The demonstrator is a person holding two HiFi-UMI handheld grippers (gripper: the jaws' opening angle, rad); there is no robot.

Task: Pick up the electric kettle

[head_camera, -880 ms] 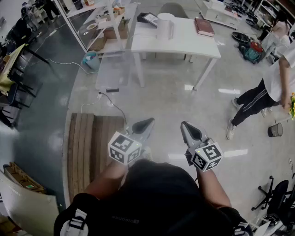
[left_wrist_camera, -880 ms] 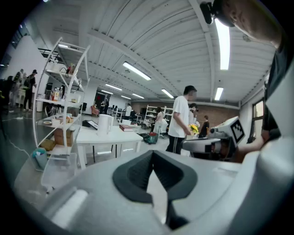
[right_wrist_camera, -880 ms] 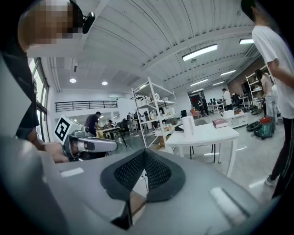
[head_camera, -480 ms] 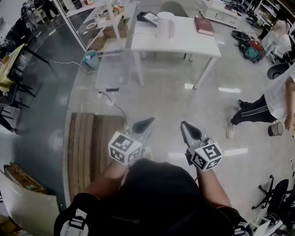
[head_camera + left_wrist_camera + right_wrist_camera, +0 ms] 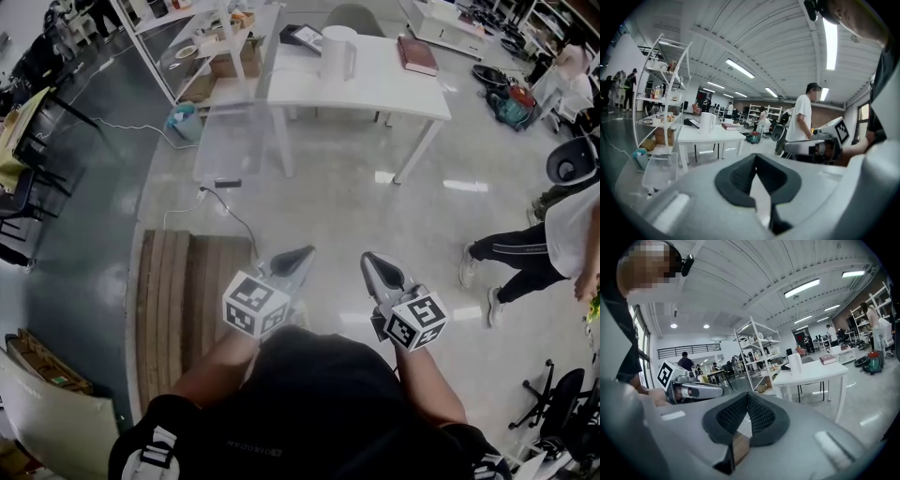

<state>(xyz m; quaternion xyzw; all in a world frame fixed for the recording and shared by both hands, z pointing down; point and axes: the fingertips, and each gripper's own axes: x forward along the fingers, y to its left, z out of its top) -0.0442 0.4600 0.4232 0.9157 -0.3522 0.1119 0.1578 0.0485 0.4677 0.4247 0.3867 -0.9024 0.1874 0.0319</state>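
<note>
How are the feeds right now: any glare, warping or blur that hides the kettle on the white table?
Head view: sharp, evenly lit; lamp glare on the floor, away from the kettle. Left gripper view: strong fisheye, dark corners, kettle small but clear. Right gripper view: same warping, kettle clear, foreground soft.

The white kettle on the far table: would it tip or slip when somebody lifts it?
The kettle is tall and narrow, so a push near its top might tip it. Its smooth white wall looks slippery, so it would likely need a firm squeeze. How full, and so how heavy, it is cannot be seen.
</note>
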